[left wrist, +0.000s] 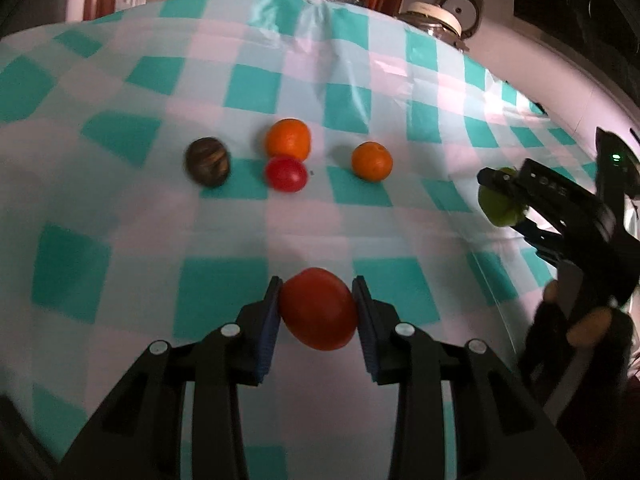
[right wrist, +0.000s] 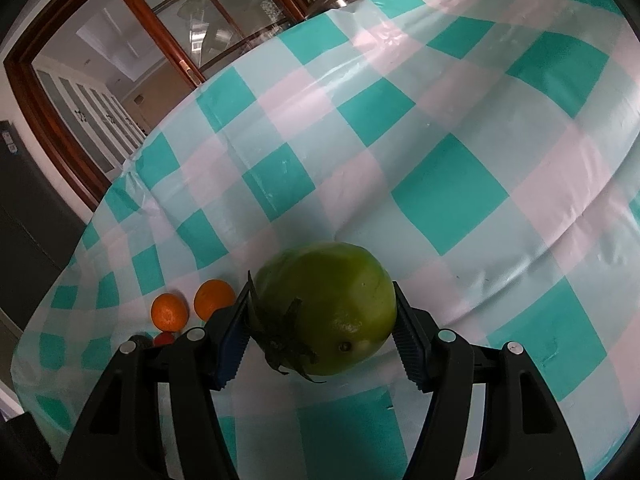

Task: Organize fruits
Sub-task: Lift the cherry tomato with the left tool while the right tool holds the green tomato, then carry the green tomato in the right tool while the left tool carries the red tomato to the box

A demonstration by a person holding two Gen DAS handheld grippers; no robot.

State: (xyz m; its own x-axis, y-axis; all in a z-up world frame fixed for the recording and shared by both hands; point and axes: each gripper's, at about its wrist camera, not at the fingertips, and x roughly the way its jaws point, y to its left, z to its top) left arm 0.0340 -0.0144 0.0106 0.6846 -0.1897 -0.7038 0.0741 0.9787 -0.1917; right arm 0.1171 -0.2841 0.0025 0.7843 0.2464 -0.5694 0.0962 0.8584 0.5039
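My left gripper (left wrist: 318,298) is shut on a red tomato (left wrist: 318,310), held just above the checked tablecloth (left wrist: 120,208). Ahead of it lie a dark brown fruit (left wrist: 208,162), an orange (left wrist: 288,139) touching a small red fruit (left wrist: 286,174), and a second orange (left wrist: 371,161) apart to the right. My right gripper (right wrist: 322,304) is shut on a green tomato (right wrist: 326,308) with a dark stem. It also shows at the right of the left wrist view (left wrist: 500,200). Two oranges (right wrist: 170,312) (right wrist: 214,298) show at the left in the right wrist view.
The table edge curves along the back, with a white-lidded glass jar (left wrist: 436,20) beyond it at the back right. A wooden-framed glass door (right wrist: 132,40) stands behind the table. A hand (left wrist: 580,320) holds the right gripper's handle.
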